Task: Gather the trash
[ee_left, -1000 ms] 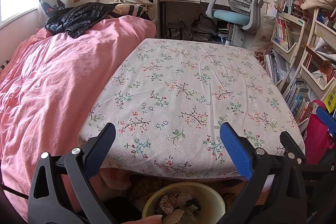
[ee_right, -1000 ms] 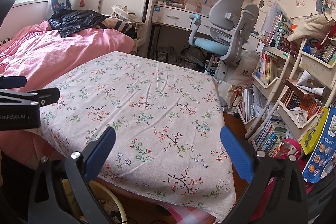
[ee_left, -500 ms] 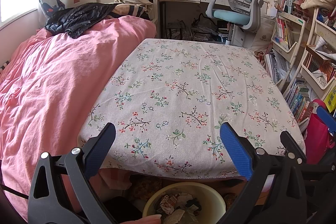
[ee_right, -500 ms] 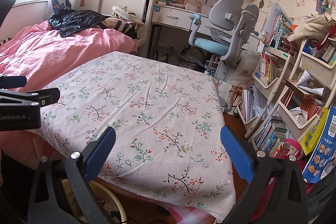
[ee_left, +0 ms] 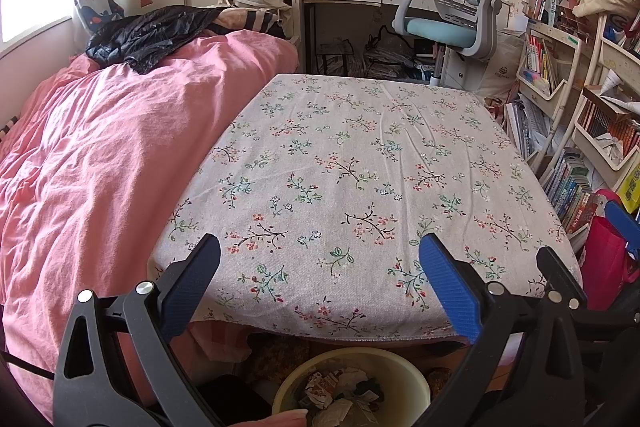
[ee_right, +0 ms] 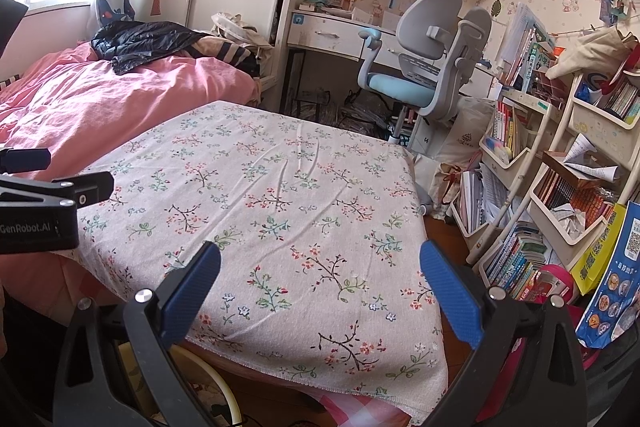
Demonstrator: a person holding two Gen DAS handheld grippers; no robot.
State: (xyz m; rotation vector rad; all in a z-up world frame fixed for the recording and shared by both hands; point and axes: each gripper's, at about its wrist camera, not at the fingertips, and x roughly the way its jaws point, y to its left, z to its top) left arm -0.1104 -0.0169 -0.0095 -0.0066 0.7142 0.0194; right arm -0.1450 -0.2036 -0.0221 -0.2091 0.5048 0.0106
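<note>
Crumpled trash (ee_left: 344, 393) (in bin (ee_left: 404, 367)) lies below spread left fingers (ee_left: 191, 283).

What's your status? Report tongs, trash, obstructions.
Left tongs open, right tongs open, both empty. Trash in yellow bin below floral tablecloth. Nothing blocking.
</note>
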